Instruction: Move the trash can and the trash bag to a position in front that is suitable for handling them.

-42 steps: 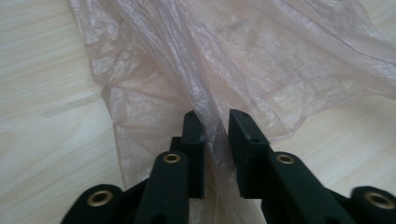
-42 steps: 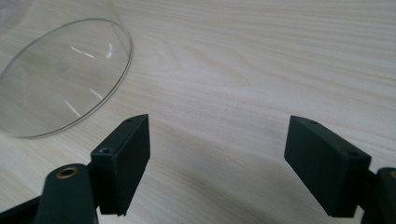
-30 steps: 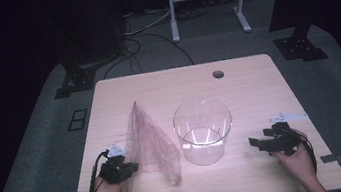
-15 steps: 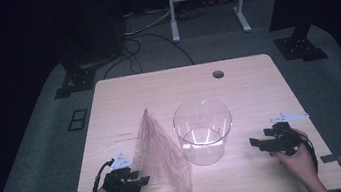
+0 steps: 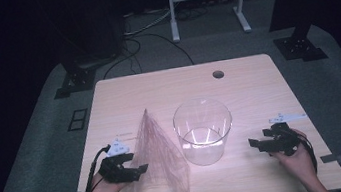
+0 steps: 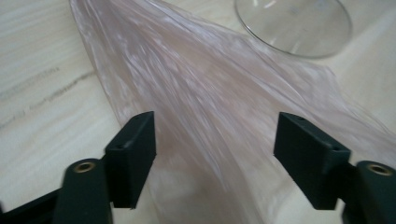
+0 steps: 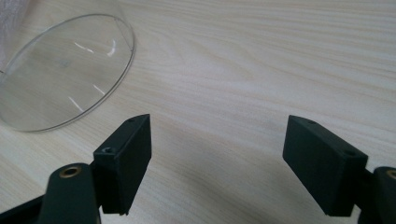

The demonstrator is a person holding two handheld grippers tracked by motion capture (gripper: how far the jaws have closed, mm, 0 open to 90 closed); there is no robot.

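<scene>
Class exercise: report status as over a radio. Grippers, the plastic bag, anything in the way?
Left gripper jaws just opened, bag between them, not pinched. Right gripper open, over bare table. Plastic bag stands peaked beside clear container. Nothing else near.

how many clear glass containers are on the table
1: the clear glass container stands upright near the middle of the wooden table, just right of the pinkish plastic bag. Nothing suggests another is hidden.
</scene>
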